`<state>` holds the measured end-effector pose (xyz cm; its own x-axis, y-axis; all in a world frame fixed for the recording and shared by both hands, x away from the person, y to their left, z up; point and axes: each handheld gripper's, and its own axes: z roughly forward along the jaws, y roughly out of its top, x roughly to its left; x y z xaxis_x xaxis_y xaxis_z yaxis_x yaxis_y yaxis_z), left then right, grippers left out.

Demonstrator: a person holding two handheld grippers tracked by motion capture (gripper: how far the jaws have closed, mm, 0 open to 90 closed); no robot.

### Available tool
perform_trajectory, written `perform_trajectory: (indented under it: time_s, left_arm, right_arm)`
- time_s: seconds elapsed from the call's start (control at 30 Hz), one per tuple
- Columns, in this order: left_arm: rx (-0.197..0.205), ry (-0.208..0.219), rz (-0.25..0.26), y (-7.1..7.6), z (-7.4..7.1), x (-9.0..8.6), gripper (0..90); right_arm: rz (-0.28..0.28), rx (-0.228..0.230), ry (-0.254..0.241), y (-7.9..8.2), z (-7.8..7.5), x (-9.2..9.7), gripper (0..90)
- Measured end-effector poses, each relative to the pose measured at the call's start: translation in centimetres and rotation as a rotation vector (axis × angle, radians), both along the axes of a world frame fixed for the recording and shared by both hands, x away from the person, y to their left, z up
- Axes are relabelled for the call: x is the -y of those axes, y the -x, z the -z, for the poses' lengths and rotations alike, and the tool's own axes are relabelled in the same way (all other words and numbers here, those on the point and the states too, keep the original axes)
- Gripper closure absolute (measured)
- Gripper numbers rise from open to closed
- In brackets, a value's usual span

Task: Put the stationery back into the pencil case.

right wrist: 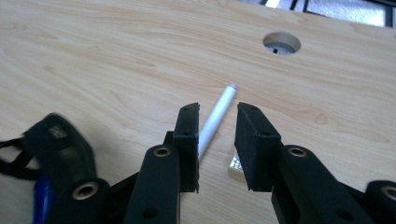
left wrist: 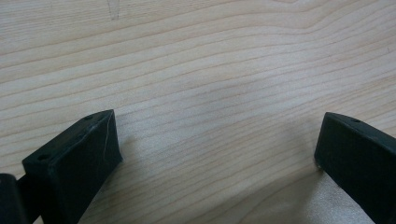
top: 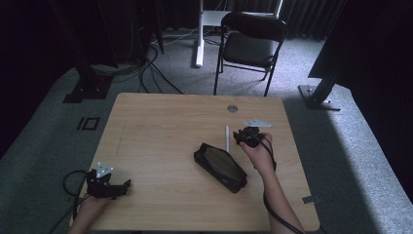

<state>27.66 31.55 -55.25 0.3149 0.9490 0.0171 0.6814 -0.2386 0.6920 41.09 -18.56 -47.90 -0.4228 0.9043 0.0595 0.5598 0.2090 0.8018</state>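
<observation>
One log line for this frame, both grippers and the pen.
left gripper: open, over bare table | right gripper: open, jaws astride white pen, no squeeze | pouch: beside pen

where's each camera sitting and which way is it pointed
High view: above the person's side, looking forward and down on the table; both forearms, left tongs and right tongs show.
Left gripper view: on the left tongs, facing bare tabletop; two black jaws wide apart.
Right gripper view: on the right tongs, facing the white pen, which lies between its jaws.
Shared: pen, black case and the table's round hole appear in high and right gripper views.
</observation>
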Motion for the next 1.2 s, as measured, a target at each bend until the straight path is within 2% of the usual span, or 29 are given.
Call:
perform_trajectory:
  time_s: [0.1,0.67,0.87,1.2]
  left_arm:
    - [0.000,0.000,0.000,0.0,0.0,0.0,0.3]
    - [0.000,0.000,0.000,0.0,0.0,0.0,0.3]
    - [0.000,0.000,0.000,0.0,0.0,0.0,0.4]
    - [0.000,0.000,0.000,0.0,0.0,0.0,0.3]
  right_arm:
    - [0.031,-0.031,-0.009,-0.7,0.9,0.3,67.2]
    - [0.130,-0.119,-0.012,-2.9,3.8,0.5,58.4]
    - [0.130,-0.147,-0.004,-3.2,4.7,0.2,57.3]
    - [0.151,-0.160,0.028,-3.5,5.5,-0.1,60.6]
